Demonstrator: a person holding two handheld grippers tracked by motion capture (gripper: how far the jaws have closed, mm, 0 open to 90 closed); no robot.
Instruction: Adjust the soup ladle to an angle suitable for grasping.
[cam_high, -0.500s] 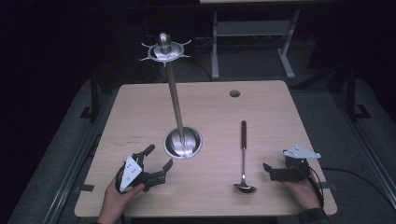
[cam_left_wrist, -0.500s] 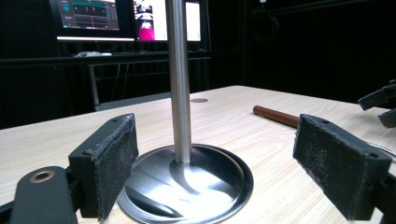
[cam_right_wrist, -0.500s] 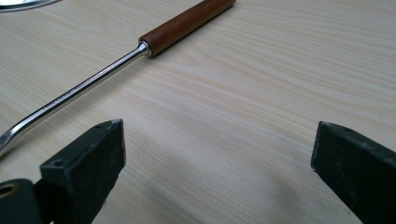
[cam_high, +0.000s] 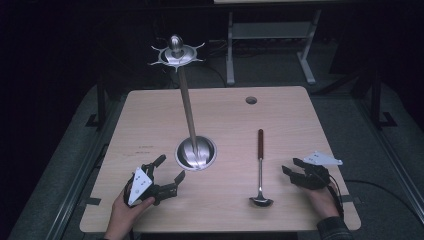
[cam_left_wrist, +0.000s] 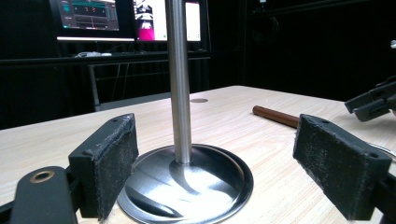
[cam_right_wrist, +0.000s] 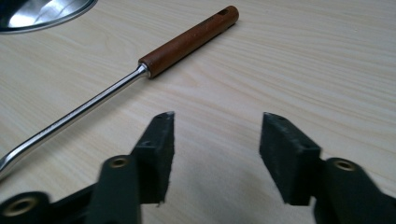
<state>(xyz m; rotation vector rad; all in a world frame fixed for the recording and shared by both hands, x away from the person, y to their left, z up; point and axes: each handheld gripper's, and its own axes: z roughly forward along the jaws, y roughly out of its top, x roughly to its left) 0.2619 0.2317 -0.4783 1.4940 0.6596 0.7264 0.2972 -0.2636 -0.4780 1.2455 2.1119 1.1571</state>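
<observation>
Black padded jaws of the left gripper (cam_high: 170, 169) stand wide apart near the tabletop's (cam_high: 150, 115) front-left corner, grasping nothing. In the left gripper view they frame the polished round base (cam_high: 196, 152) of the utensil stand (cam_high: 187, 107) without touching it. Against the picture from half a second ago this hand shows no real shift, and neither does the other.

At the front-right edge, the right gripper (cam_high: 291, 166) rests low on the wood, released, its jaws about half spread with bare tabletop between them. It points toward the ladle (cam_high: 260, 165) just to its left but stays clear of it. The ladle has not moved: it lies flat, with its bowl (cam_high: 261, 201) close to the front edge and its brown wooden handle (cam_right_wrist: 189, 39) running away toward the far edge, right of the stand's base.

Farther back, the stand's steel pole rises from the middle of the tabletop to a crown of hooks (cam_high: 176, 54), all bare. A round cable hole (cam_high: 251, 100) sits by the far edge.

With nothing changed, the work looks not yet begun. My judgement is that the right gripper must first swing onto the handle and close, probably to hang the ladle on a hook.
</observation>
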